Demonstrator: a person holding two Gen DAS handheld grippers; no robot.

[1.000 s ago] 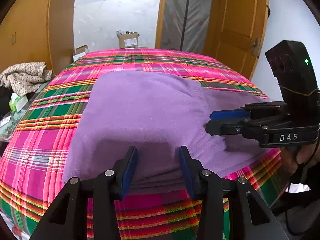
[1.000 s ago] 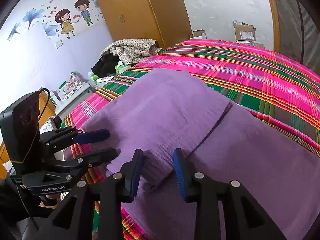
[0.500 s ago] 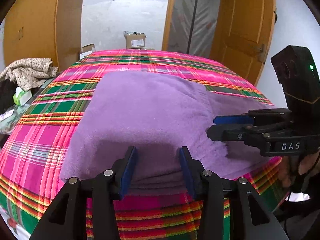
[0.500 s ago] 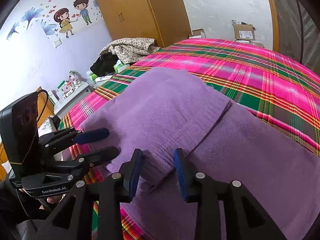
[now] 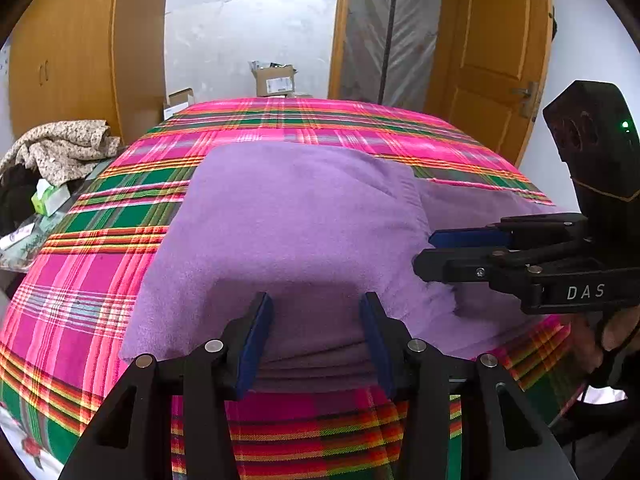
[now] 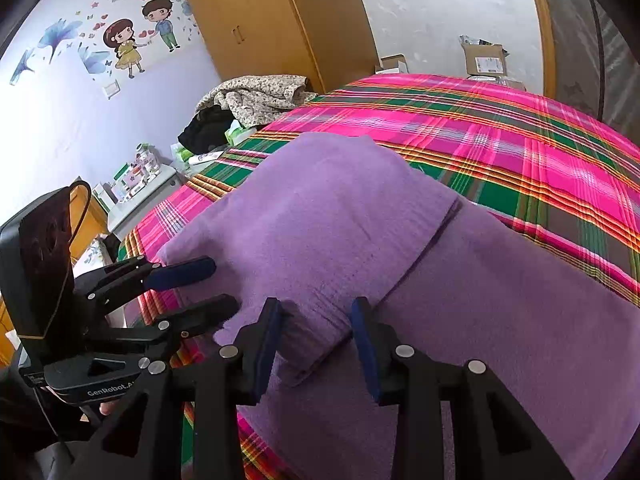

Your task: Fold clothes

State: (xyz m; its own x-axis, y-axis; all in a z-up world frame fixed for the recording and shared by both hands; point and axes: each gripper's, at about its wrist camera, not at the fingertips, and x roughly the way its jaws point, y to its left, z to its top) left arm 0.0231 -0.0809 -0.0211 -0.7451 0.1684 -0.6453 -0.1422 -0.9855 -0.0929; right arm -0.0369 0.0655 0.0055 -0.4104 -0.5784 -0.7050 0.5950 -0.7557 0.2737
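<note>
Right wrist view: my right gripper (image 6: 316,340) is opening, the purple garment's (image 6: 340,232) folded corner lying between unpressed pads. My left gripper (image 5: 316,336) is standing open over its near edge, whose underside the layers are hiding.

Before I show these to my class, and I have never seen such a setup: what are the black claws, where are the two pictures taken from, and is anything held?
There is no robot here. A person holds a two-finger tool in each hand, and each tool carries a wide-angle camera that looks along its fingers. One picture comes from the left gripper, the other from the right gripper; each also shows the other tool from the side. On the bed's pink and green plaid cover lies a purple garment, partly folded over itself. Both grippers straddle its near folded edge. The right one's jaws are opening and the left one's stand apart, so neither pinches the fabric.
</note>
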